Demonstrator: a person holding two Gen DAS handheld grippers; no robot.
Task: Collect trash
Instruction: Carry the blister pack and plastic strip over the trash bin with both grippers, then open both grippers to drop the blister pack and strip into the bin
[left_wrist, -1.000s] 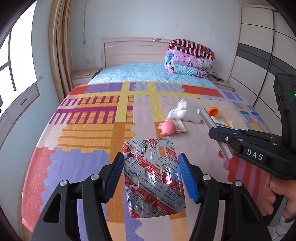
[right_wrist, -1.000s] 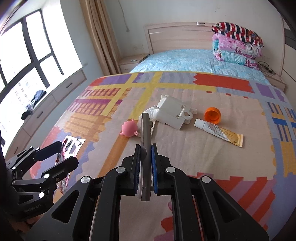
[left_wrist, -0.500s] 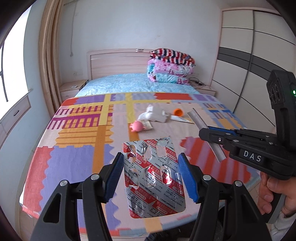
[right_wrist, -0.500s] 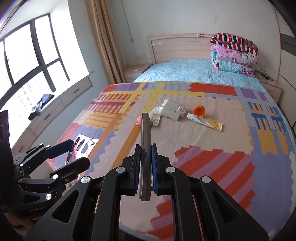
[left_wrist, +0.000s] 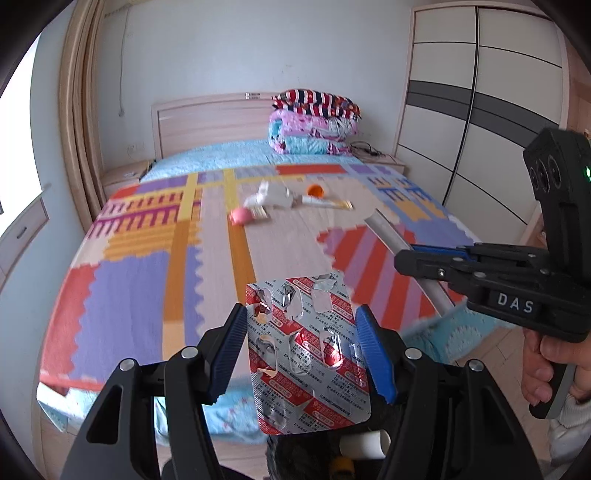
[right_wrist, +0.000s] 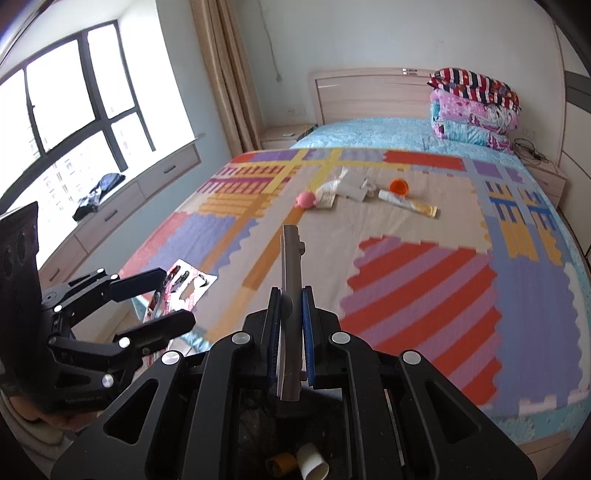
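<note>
lying on the patterned bedspread (right_wrist: 424, 280) at about 12 o'clock from both grippers are four loose pieces: a pink toy (right_wrist: 307, 199), a white crumpled package (right_wrist: 351, 184), an orange cap (right_wrist: 399, 185) and a squeezed tube (right_wrist: 408, 202), all close together and well apart from the grippers. folded quilts (left_wrist: 314, 125) are stacked by the headboard (left_wrist: 210, 122) at 12 o'clock; a wardrobe (left_wrist: 480, 110) stands at 2 o'clock in the left wrist view, a window (right_wrist: 66, 96) at 10 o'clock in the right. low at 6 o'clock a dark bin opening shows a white roll (right_wrist: 312, 459) and a yellow scrap (right_wrist: 280, 463), partly hidden.

the left gripper (left_wrist: 301, 349) is held level beyond the bed's foot, its blue pads pressing both edges of one used pill blister sheet (left_wrist: 308, 354), red and silver, several pockets torn. the right gripper (right_wrist: 290, 332), gripped by a hand (left_wrist: 546, 365) at 4 o'clock in the left view, has its jaws nearly closed, pinching one flat grey strip (right_wrist: 290, 280) that stands upright between the pads.
</note>
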